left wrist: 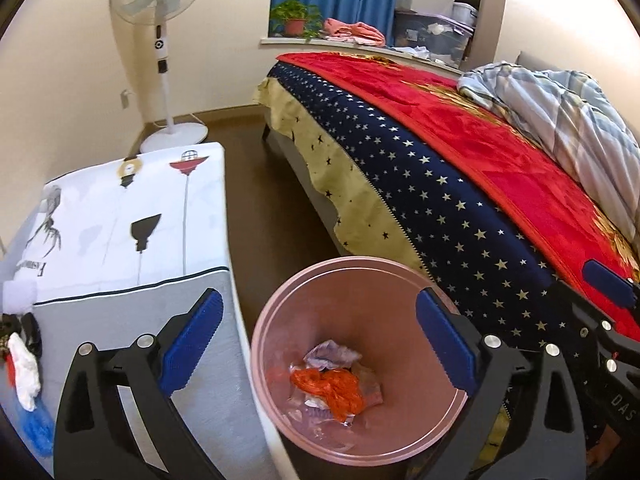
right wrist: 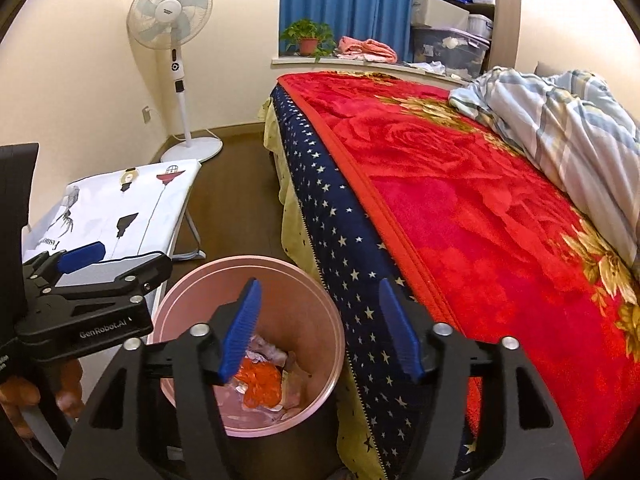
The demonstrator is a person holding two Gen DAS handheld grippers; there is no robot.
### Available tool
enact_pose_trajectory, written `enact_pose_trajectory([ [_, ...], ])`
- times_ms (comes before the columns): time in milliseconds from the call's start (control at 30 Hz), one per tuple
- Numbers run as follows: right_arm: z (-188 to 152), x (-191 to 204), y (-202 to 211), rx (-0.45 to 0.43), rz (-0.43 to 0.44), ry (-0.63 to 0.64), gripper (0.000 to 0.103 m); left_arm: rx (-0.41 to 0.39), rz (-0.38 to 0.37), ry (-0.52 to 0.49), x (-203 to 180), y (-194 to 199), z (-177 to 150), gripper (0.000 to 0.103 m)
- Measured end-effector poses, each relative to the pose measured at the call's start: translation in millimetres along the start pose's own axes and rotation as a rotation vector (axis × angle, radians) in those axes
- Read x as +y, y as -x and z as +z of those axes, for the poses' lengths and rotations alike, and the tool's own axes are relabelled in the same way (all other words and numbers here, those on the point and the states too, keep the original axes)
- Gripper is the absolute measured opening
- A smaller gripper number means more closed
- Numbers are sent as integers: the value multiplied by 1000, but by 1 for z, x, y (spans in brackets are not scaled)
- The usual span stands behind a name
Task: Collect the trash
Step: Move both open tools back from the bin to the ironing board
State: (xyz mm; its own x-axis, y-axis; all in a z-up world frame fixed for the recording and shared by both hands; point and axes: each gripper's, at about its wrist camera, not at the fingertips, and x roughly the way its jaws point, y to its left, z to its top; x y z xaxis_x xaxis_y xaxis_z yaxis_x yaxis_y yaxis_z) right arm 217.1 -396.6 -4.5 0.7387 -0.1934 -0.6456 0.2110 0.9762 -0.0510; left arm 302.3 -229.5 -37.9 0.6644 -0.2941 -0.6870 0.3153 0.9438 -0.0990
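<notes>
Pink round plastic bin (left wrist: 280, 344) holds crumpled orange and pale wrappers (left wrist: 332, 388). Above it both grippers gape empty: left gripper (left wrist: 320, 340), body lettered "GenRobot.AI", and right gripper (right wrist: 320, 332), just beside the bin.

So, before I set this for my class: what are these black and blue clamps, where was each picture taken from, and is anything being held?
Each clamp is a hand-held gripper with a camera on it, looking forward along its fingers. One picture comes from the left gripper, the other from the right gripper; each also shows at the edge of the other's picture. A person's fingers show under the left one. Both hang over a pink bin between a bed and a small cloth-covered table. Both sets of jaws stand open with nothing between them. In the bin lie an orange plastic bag and crumpled paper.
</notes>
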Motion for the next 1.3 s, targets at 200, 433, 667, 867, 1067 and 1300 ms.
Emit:
enact_pose_trajectory([
  [200,7,17,22,-91,-8,44,91,-57,49,-42,14,42,1,94],
  [433,16,41,52,-195,40,63,95,-157,209,-29,56,136,2,95],
  [667,26,68,77,-283,116,-38,96,-209,388,54,138,208,-22,95],
  [867,28,110,86,-308,203,-60,96,-226,475,89,203,227,-47,95],
  [1067,20,161,86,-312,251,23,96,-224,528,133,243,228,-58,95],
  [1300,0,220,82,-291,309,153,96,-251,484,157,252,224,-59,95],
])
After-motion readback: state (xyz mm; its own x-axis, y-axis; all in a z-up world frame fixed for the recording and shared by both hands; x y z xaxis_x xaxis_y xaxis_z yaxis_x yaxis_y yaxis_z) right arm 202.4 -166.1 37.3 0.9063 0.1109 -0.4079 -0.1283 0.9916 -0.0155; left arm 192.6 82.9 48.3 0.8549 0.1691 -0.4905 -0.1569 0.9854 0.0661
